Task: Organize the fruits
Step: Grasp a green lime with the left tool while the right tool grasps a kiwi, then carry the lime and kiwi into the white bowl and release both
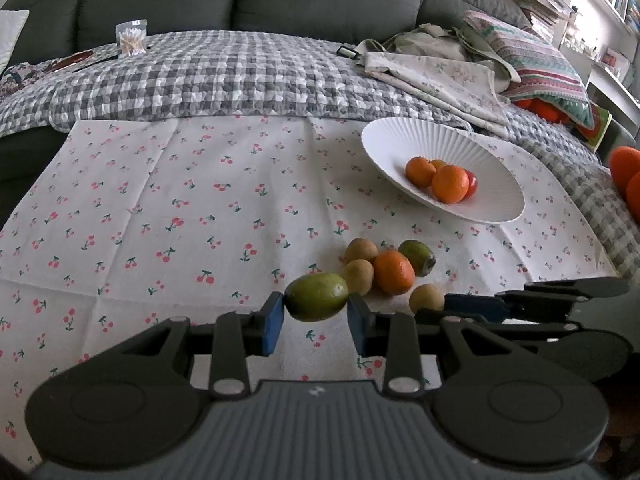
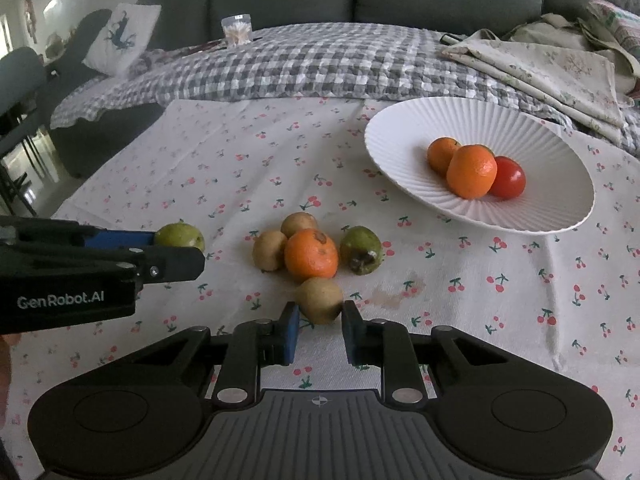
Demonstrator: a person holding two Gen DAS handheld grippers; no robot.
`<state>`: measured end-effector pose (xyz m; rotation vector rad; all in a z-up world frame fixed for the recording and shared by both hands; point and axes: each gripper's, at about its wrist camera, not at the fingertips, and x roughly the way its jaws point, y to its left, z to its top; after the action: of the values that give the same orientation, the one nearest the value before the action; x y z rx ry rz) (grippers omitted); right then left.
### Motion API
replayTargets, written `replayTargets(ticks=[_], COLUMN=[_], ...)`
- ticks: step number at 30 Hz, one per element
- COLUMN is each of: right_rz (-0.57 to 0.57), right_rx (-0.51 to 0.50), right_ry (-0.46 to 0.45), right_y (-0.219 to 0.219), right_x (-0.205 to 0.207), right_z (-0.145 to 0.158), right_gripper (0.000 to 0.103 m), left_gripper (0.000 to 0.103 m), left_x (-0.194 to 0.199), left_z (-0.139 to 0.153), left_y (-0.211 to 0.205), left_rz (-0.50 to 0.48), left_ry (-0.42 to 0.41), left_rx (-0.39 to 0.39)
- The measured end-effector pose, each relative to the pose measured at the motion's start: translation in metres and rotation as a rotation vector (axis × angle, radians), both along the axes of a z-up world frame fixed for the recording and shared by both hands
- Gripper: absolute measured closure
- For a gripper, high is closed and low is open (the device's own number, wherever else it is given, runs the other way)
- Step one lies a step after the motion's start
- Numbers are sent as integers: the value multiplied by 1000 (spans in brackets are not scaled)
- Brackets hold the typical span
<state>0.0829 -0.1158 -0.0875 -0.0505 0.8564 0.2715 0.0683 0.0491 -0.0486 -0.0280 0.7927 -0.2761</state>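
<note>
L gripper [image 1: 316, 316] jaws clamped on green fruit [image 1: 317, 297]; R gripper [image 2: 319, 330] jaws hug kiwi [image 2: 321, 300], contact unclear. Plate [image 2: 560, 216] at 2 o'clock.

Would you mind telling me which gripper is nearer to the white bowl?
Right, though only slightly. The right gripper sits at a brown fruit in front of the white bowl; the left gripper, around a green fruit, is farther left.

Cherry-print cloth [image 2: 200, 168] bears white ribbed plate [image 2: 400, 120]; loose fruits [image 2: 311, 254] nearby.
</note>
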Motion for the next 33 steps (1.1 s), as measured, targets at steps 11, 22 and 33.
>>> replayTargets(ticks=[11,22,33], right_rz=[-34,-32,-49], right_rx=[96,142,182], right_ry=[-1,-28,-46], right_y=[-18,-24,-38], right_x=[-4,-8,-10], right_z=[23,40,54], right_gripper=[81,81,81], left_gripper=[70,70,70], left_x=[-1,-1,2], left_z=[2,9,16], left_y=[-5,-12,-19], left_rz=[-15,-24,-23], left_ry=[-11,-31,-31], left_rx=[1,-25,-50])
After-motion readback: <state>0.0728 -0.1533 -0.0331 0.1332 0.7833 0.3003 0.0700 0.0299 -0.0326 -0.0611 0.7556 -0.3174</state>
